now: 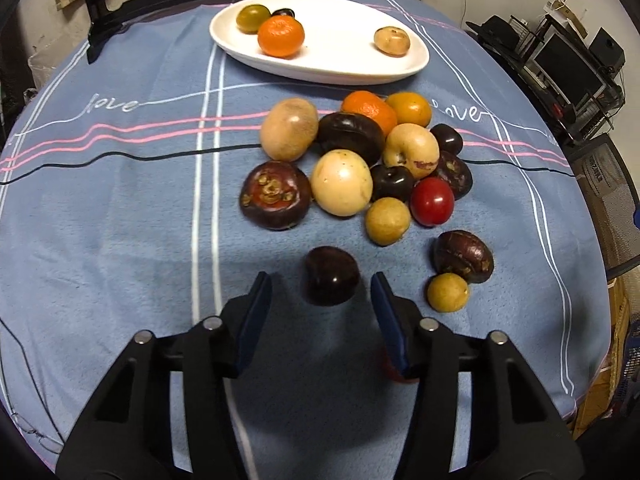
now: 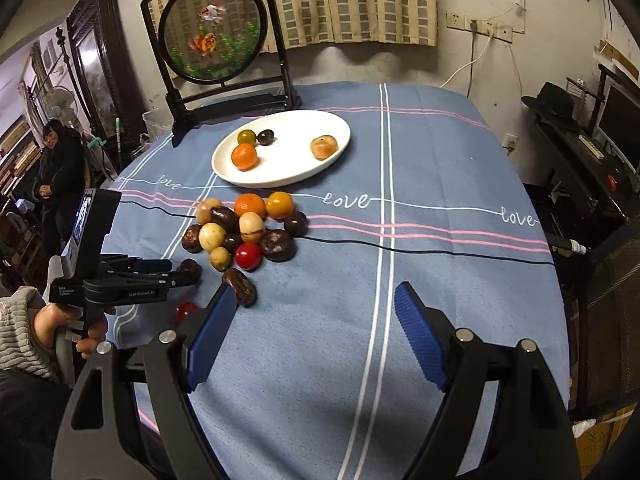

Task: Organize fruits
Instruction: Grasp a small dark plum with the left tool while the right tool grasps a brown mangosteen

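Note:
A pile of several fruits (image 1: 352,160) lies on the blue tablecloth, also in the right wrist view (image 2: 244,228). A white oval plate (image 1: 340,56) (image 2: 320,160) at the back holds an orange (image 1: 281,36), a green fruit, a dark fruit and a tan fruit (image 1: 392,41). My left gripper (image 1: 320,286) is open, its pads on either side of a dark plum (image 1: 331,276) lying on the cloth. It also shows in the right wrist view (image 2: 188,274). My right gripper (image 2: 316,300) is open and empty over bare cloth, right of the pile.
A framed goldfish screen (image 2: 214,32) stands behind the plate. A small red fruit (image 2: 186,310) lies near the left gripper. A person (image 2: 58,160) stands at far left. Shelves with electronics (image 2: 592,152) stand right of the table.

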`<state>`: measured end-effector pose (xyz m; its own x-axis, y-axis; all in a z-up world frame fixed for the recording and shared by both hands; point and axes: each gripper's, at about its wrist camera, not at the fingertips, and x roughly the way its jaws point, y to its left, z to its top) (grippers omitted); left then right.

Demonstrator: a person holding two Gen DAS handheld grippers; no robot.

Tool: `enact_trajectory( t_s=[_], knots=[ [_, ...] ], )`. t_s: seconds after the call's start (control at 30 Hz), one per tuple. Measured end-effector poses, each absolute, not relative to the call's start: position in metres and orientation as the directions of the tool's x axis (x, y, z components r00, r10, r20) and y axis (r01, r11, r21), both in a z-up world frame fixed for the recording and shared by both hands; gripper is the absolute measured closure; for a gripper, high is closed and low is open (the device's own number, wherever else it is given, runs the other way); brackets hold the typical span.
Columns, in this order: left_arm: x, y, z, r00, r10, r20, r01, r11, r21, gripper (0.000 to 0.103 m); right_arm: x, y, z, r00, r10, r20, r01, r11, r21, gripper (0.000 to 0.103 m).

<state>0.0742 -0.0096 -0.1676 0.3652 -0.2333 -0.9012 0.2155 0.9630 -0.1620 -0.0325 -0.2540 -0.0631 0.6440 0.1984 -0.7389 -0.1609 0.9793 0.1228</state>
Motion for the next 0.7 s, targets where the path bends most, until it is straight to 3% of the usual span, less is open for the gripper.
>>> enact_trajectory(
  t_s=[0.2, 0.3, 0.7],
  knots=[
    [0.079, -0.014, -0.172, 0.361, -0.239, -0.901, 0.219, 0.961, -0.168, 0.062, -0.033, -0.256, -0.065, 0.637, 0.185, -0.748, -0.151, 0.982, 0.113, 0.021],
    [0.079, -0.014, -0.172, 0.366, -0.255, -0.895, 0.231, 0.957, -0.178, 0.073, -0.032, -0.257, -0.066, 0.632, 0.187, -0.752, -0.151, 0.982, 0.118, 0.021],
    [0.051, 0.022, -0.156, 0.402, -0.195, -0.894, 0.171, 0.976, -0.136, 0.074, 0.011, -0.203, -0.104, 0.493, 0.326, -0.806, -0.306, 0.933, 0.190, 0.021]
  ],
)
